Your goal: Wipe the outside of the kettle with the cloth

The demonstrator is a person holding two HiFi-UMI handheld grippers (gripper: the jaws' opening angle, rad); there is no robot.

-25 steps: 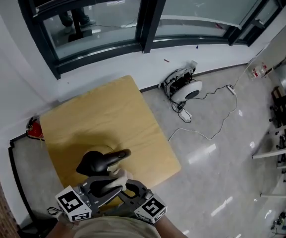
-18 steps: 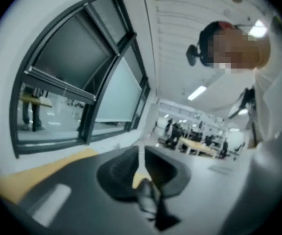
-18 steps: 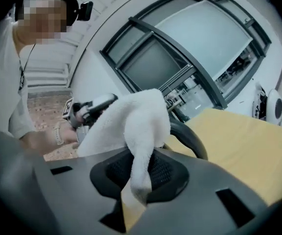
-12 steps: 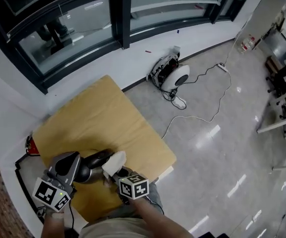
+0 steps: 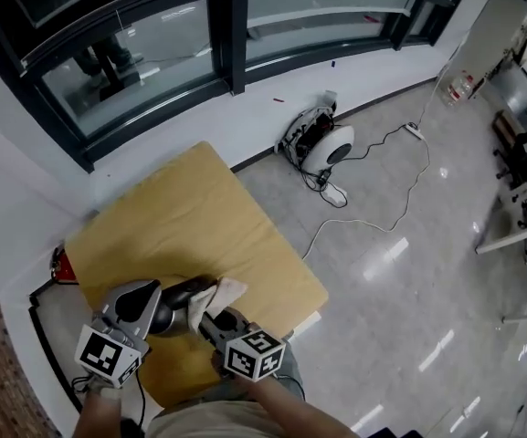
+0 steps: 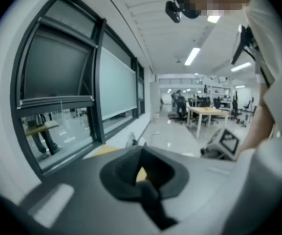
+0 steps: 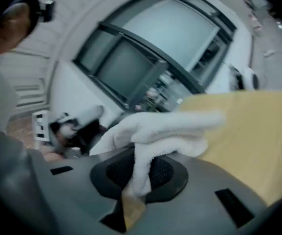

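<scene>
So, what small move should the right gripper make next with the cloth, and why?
Probably press the cloth against the kettle wall and begin a short stroke. The right gripper is shut on the cloth, and its free fold lies right beside the black kettle; whether they touch, I cannot tell.

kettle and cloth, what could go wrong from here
1. The right hand-held gripper pinches only a narrow fold of the cloth; the loose bulk ahead could pull free while rubbing.
2. The kettle sits on a smooth table; a sideways push might slide or tip it, and whether the left hand-held gripper steadies it is unclear.
</scene>
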